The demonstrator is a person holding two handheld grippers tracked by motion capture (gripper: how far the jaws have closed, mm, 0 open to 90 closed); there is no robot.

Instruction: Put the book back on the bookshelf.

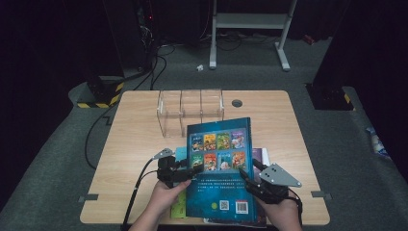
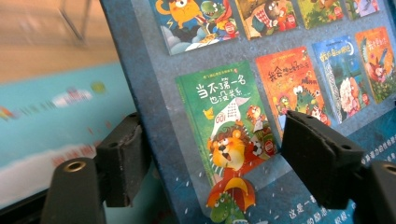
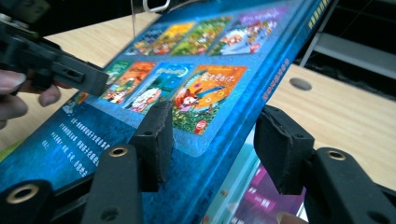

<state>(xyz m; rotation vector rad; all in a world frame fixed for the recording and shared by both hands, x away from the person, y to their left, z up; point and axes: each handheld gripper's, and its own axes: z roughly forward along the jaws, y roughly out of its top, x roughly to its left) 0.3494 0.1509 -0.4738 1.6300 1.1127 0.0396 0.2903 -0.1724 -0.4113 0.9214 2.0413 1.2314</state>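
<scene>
We hold a blue picture book (image 1: 220, 168) tilted up over the near middle of the wooden table (image 1: 139, 144), its back cover facing us. The right gripper (image 1: 250, 180) straddles the book's right edge: in the right gripper view one pad (image 3: 156, 140) lies on the cover and the other (image 3: 280, 149) sits under the edge with a small gap showing, so we cannot tell whether the grip is firm. The left gripper (image 1: 185, 169) meets the book's left edge, its jaws apart on either side of that edge; in the left gripper view one pad (image 2: 317, 154) hovers over the cover and the other (image 2: 123, 156) stands behind it, neither pressing. The book's long axis runs from near to far, with the barcode end near us and the far end raised toward a clear plastic rack (image 1: 191, 109). More books (image 1: 180, 202) lie flat underneath it.
</scene>
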